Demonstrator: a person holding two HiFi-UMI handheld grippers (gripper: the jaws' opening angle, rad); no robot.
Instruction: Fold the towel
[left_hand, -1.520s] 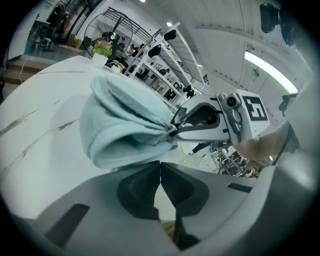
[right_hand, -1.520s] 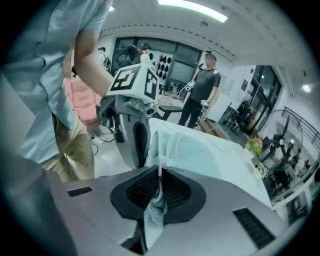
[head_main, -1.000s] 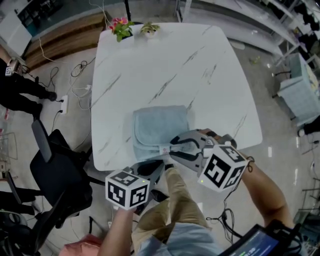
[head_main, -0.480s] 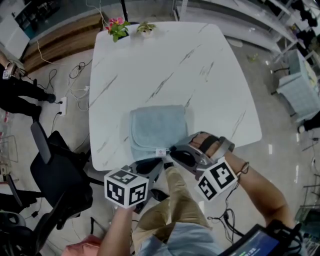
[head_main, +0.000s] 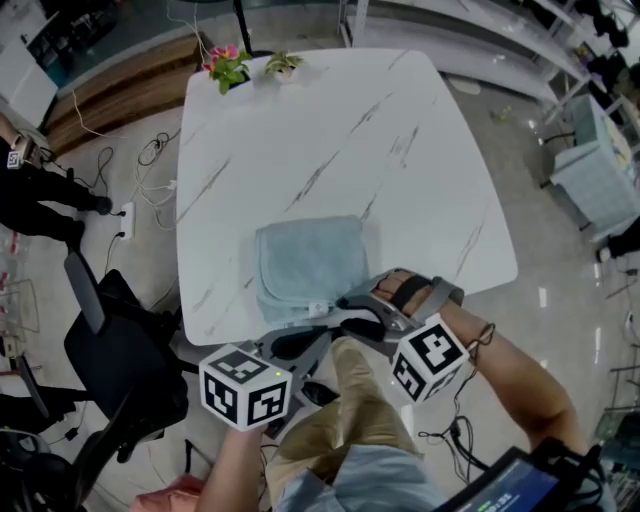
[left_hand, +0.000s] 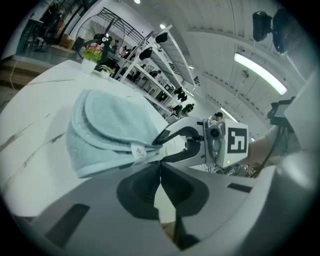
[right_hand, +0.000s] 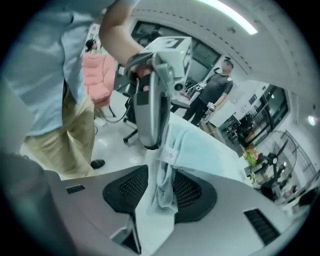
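The blue towel (head_main: 310, 262) lies folded on the white table (head_main: 320, 130). It is low in the middle of the head view, close to the table's near edge. Both grippers meet at its bottom edge, by the small white tag (head_main: 318, 308). The left gripper (left_hand: 160, 164) has its jaws pressed together, with the tips right at the towel's edge. The right gripper (right_hand: 161, 170) has just been opening its jaws. They stand apart, and a bunched bit of the towel sits between the pads.
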